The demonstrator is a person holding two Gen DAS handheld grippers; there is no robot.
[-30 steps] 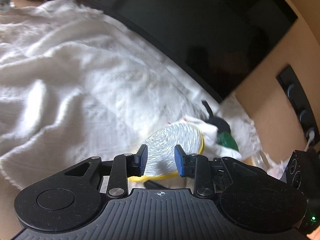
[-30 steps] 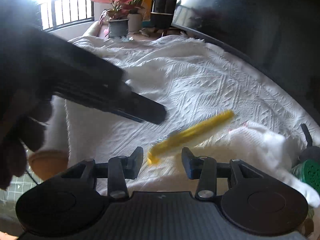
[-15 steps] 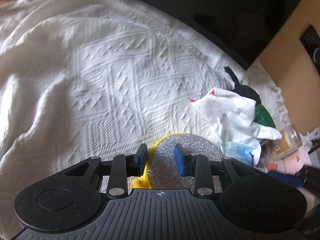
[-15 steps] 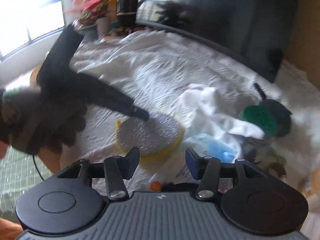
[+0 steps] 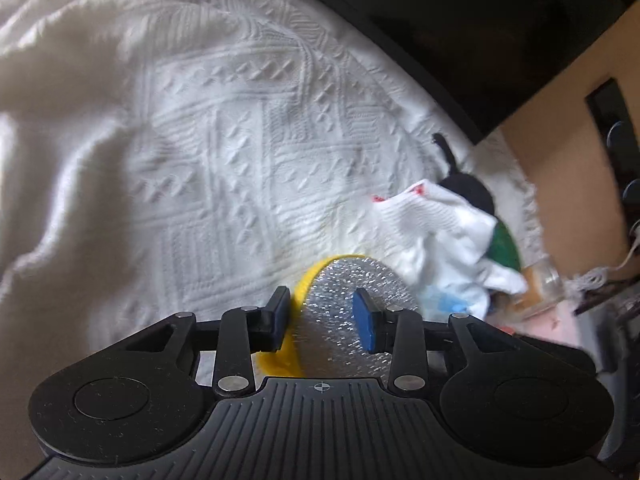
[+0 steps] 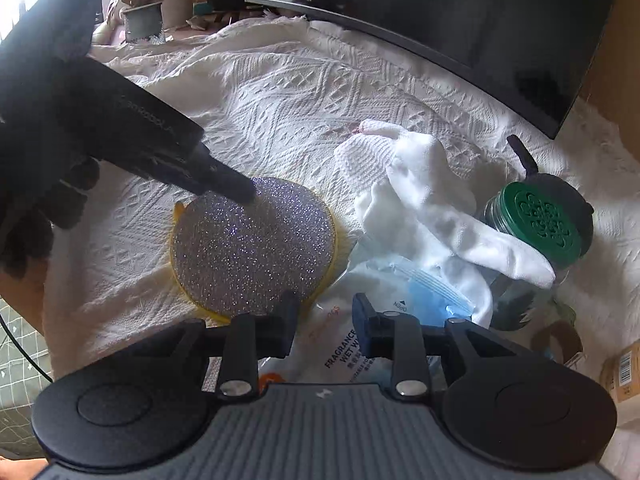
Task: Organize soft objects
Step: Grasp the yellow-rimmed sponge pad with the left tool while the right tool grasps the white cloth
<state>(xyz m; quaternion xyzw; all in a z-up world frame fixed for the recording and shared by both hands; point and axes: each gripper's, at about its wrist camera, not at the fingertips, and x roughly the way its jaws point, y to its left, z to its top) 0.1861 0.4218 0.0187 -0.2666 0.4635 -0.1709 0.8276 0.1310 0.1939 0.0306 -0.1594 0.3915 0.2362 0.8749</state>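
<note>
White textured bedspread (image 6: pixel 280 92) covers the work surface. On it lies a round sponge pad (image 6: pixel 252 248), glittery silver face up, yellow rim at its edge. The left gripper (image 5: pixel 322 322) sits over this pad: its jaws are opening, the yellow rim just inside the left finger, the silver face between the pads, neither pad clearly pressing. From the right wrist view, the tip of that same gripper rests at the pad's far edge.

To the right of the pad, a crumpled white cloth (image 6: pixel 420 184) lies in a heap, one end draped over a glass jar (image 6: pixel 532 224) lying on its side. The jar has a green perforated lid (image 6: pixel 548 220); its contents cannot be made out. Touching the pad's near-right edge is a soft pack of wet wipes (image 6: pixel 360 344) with a blue flap, partly under the cloth.

The right gripper (image 6: pixel 324 326) hovers above the wipes pack, jaws closing, nothing seen gripped between the fingers.

A dark screen (image 6: pixel 460 8) stands along the far edge of the bedspread; potted plants (image 6: pixel 144 4) sit at the far left by the window.
</note>
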